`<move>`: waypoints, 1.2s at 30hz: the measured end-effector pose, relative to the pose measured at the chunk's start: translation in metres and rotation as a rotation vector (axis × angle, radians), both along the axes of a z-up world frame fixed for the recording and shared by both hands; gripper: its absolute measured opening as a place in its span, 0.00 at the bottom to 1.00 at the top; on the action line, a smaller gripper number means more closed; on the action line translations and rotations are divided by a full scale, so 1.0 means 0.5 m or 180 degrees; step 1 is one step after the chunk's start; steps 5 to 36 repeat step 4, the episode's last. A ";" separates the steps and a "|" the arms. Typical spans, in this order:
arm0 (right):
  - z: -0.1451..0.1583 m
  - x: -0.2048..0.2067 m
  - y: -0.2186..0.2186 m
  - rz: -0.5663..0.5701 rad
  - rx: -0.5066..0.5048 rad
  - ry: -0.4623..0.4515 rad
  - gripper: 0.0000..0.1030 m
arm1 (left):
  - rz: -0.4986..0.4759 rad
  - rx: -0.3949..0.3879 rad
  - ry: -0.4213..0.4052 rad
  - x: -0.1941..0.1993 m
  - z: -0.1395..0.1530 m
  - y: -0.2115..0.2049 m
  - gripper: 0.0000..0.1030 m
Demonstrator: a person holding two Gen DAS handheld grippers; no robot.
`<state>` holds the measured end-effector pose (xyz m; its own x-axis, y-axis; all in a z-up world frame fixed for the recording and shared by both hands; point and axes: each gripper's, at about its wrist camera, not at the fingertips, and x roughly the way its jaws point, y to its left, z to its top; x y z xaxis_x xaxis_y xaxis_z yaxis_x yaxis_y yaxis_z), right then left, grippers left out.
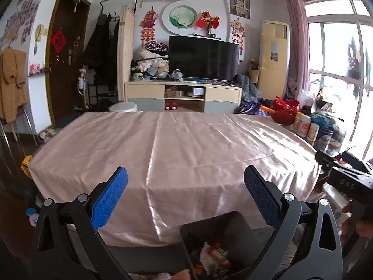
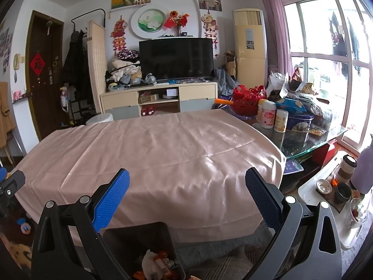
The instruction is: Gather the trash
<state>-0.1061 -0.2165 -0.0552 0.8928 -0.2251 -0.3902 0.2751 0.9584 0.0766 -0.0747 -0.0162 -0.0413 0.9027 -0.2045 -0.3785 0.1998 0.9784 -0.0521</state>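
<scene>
- We judge the collecting step to be at or near its end: the surface (image 2: 149,154), draped in a pink satin cloth (image 1: 186,144), shows no loose trash in either view.
- The trash (image 2: 158,263), crumpled white paper and orange wrappers, lies inside the dark bin (image 2: 139,235) that stands on the floor just beside the near edge of the surface.
- The left hand-held gripper (image 1: 185,197) is spread wide, holds nothing, and hovers above the bin.
- The right hand-held gripper (image 2: 187,197) is likewise spread wide and empty, touching nothing.
- For the next move, we would scan the crowded glass table (image 2: 310,140) and the floor for remaining litter before committing either hand-held gripper to a grasp.
</scene>
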 end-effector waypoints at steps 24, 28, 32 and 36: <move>0.003 0.001 -0.001 0.0009 -0.0003 0.0000 0.97 | 0.0059 0.0023 -0.0028 -0.007 -0.002 -0.003 0.92; 0.003 0.001 -0.001 0.0009 -0.0003 0.0000 0.97 | 0.0059 0.0023 -0.0028 -0.007 -0.002 -0.003 0.92; 0.003 0.001 -0.001 0.0009 -0.0003 0.0000 0.97 | 0.0059 0.0023 -0.0028 -0.007 -0.002 -0.003 0.92; 0.003 0.001 -0.001 0.0009 -0.0003 0.0000 0.97 | 0.0059 0.0023 -0.0028 -0.007 -0.002 -0.003 0.92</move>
